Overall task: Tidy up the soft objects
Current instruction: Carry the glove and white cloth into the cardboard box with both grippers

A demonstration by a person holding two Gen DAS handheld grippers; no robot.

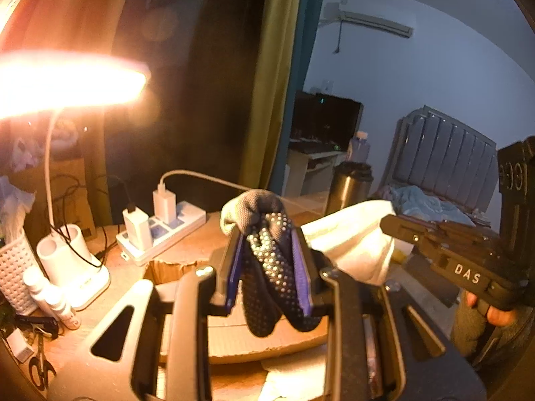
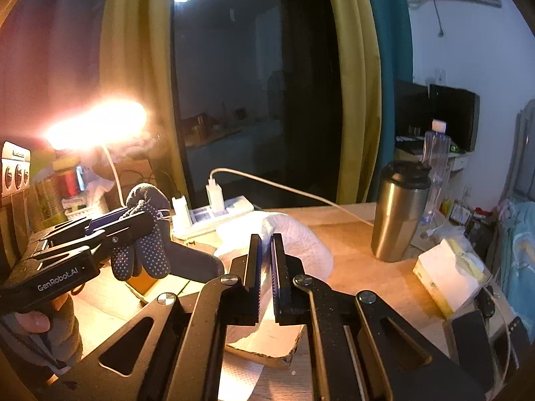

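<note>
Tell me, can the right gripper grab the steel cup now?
Probably not yet. The right gripper is shut on a white cloth, though the steel cup stands unblocked on the desk.

dotted dark sock (image 1: 271, 267) | folded, hanging (grey cuff up) | white cloth (image 2: 294, 237) | crumpled, desk

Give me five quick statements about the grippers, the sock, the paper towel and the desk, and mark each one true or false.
1. The left gripper is shut on a dotted sock. True.
2. The right gripper holds a paper towel. True.
3. The steel tumbler lies on its side. False: it stands upright on the desk.
4. The desk lamp is switched off. False: it glows brightly.
5. Chargers are plugged into the power strip. True.
</note>
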